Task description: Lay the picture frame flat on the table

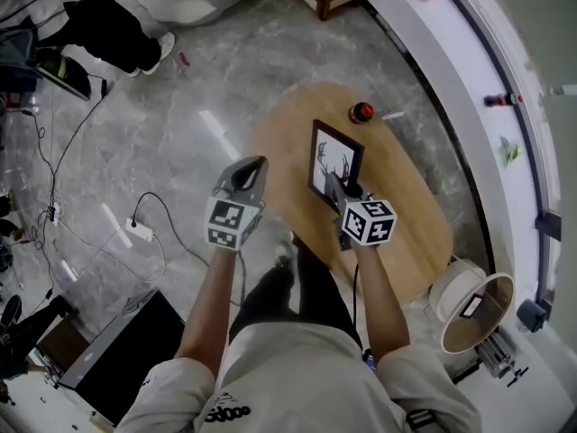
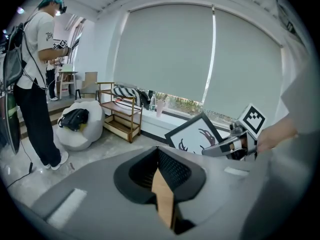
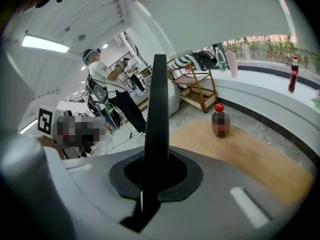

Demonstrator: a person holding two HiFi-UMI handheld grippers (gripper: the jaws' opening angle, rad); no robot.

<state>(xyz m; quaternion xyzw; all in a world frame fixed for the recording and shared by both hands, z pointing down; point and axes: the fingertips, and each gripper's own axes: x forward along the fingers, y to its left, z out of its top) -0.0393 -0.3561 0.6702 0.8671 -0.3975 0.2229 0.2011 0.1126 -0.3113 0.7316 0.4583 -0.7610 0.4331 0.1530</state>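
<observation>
One picture frame (image 1: 332, 156), upright and not flat, over the middle of the one oval wooden table (image 1: 410, 215); can't tell if its lower edge touches the top. Two grippers: right gripper (image 1: 334, 182) clamped on the frame's near edge; left gripper (image 1: 258, 166) jaws together on nothing, off the table's left side, apart from the frame. One red-capped bottle (image 1: 361, 112) stands at the table's far end.
</observation>
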